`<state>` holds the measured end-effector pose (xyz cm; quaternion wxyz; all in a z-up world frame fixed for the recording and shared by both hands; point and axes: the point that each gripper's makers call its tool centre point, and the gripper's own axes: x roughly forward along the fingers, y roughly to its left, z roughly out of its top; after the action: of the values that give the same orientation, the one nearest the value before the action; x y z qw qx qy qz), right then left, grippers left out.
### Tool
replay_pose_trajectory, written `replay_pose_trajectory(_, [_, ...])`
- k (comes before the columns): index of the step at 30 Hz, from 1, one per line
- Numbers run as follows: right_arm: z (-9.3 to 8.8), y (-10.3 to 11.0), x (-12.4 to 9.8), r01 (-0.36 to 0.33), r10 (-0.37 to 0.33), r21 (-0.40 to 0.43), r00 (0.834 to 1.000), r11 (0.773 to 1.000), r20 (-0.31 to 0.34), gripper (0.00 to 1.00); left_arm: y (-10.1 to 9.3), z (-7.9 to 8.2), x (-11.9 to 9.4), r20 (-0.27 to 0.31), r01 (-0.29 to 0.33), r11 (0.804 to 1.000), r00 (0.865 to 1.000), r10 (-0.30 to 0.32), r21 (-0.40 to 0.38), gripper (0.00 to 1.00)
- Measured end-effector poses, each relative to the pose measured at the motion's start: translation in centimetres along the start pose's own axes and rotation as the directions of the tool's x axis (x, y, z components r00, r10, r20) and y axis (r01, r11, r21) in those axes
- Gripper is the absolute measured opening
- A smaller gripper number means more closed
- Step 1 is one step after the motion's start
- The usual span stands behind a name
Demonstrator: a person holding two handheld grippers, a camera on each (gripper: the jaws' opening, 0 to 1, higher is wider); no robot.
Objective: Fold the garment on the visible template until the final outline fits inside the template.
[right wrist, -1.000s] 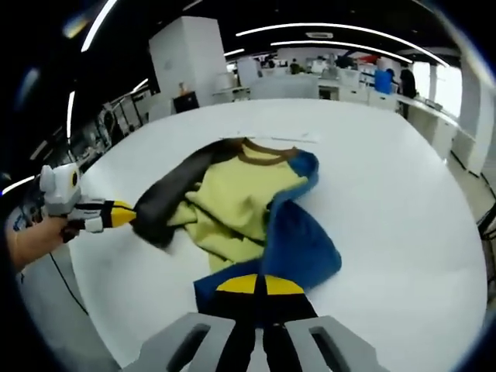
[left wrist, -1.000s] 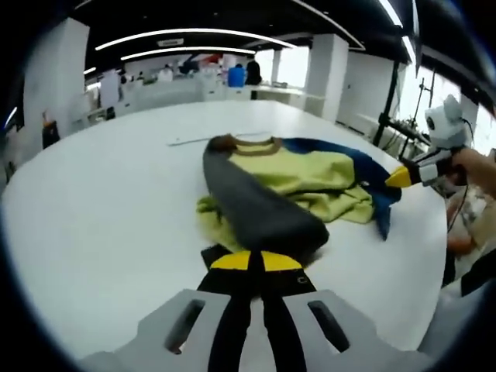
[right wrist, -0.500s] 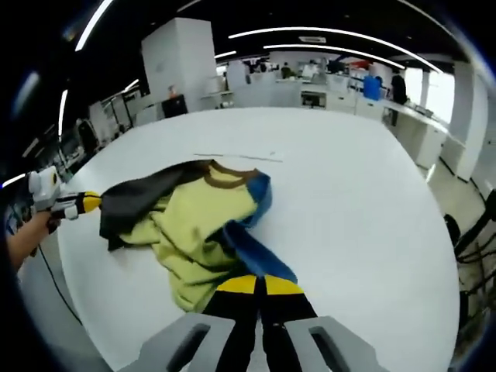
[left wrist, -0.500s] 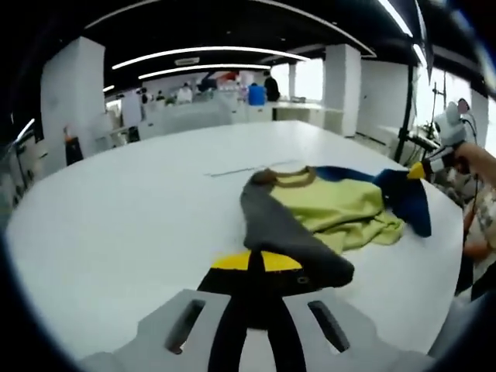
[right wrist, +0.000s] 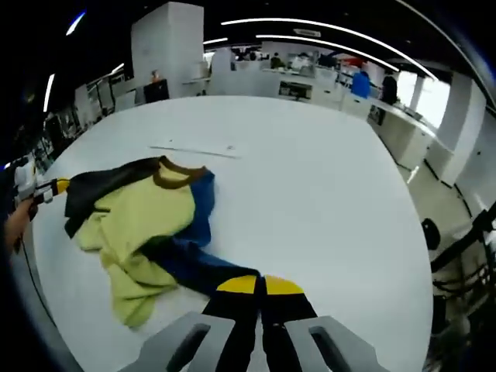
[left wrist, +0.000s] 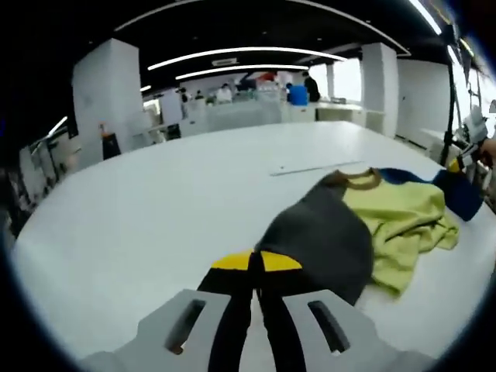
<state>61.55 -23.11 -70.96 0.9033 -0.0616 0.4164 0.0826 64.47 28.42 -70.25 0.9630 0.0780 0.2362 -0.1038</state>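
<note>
A sweatshirt lies crumpled on the white table, with a yellow-green body, a brown collar, a grey sleeve and a blue sleeve. My left gripper is shut on the grey sleeve's end. The right gripper comes in from the far right at the blue sleeve. In the right gripper view, my right gripper is shut on the blue sleeve, which stretches from the yellow-green body. The left gripper holds the grey sleeve at the far left.
A thin pale strip lies on the table just beyond the collar; the same strip appears in the left gripper view. A hand holds the left gripper. Desks, pillars and people stand far behind the table.
Both grippers have drawn apart, each with its sleeve. The sleeves, earlier folded over the body, now stretch outward to either side and the yellow-green body lies more exposed.
</note>
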Motion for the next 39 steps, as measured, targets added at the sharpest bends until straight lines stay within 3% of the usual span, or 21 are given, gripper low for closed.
replay_pose_trajectory(2, [0.1,-1.0,0.8,0.025,-0.024,0.002,1.000,1.000,-0.016,0.00,1.3,-0.6,0.9,-0.022,-0.039,0.998,0.999,0.040,0.047,0.00])
replay_pose_trajectory(5, [0.1,-2.7,1.7,0.074,-0.074,0.008,0.996,0.997,-0.041,0.00,1.8,-0.9,2.1,-0.030,-0.038,0.999,0.999,0.038,0.031,0.00])
replay_pose_trajectory(14, [-0.4,-6.1,3.6,0.151,-0.153,-0.023,0.982,0.988,-0.109,0.00,3.9,-1.7,4.8,-0.092,-0.085,0.988,0.991,0.097,0.132,0.00])
replay_pose_trajectory(15, [-0.4,-6.2,3.7,0.149,-0.150,-0.020,0.983,0.989,-0.109,0.00,4.5,-2.0,5.1,-0.114,-0.103,0.988,0.987,0.116,0.116,0.00])
replay_pose_trajectory(17, [-0.4,-6.3,4.0,0.144,-0.147,-0.035,0.983,0.989,-0.113,0.00,4.9,-1.6,5.5,-0.099,-0.100,0.991,0.989,0.109,0.083,0.00])
replay_pose_trajectory(22, [-1.1,-9.2,4.3,0.232,-0.249,-0.119,0.957,0.965,-0.149,0.00,5.1,-1.7,6.3,-0.139,-0.095,0.989,0.984,0.110,0.114,0.00])
replay_pose_trajectory(28, [-1.0,-10.1,5.3,0.211,-0.224,-0.100,0.963,0.972,-0.147,0.00,4.8,-1.9,6.7,-0.155,-0.074,0.983,0.983,0.101,0.170,0.00])
replay_pose_trajectory(35, [-1.5,-10.1,6.0,0.183,-0.190,-0.057,0.968,0.981,-0.163,0.00,5.2,-2.3,6.5,-0.179,-0.096,0.981,0.976,0.126,0.168,0.01])
replay_pose_trajectory(39, [-0.8,-9.9,5.4,0.156,-0.142,0.126,0.984,0.980,-0.109,0.03,5.8,-1.9,5.6,-0.178,-0.121,0.980,0.973,0.149,0.159,0.10])
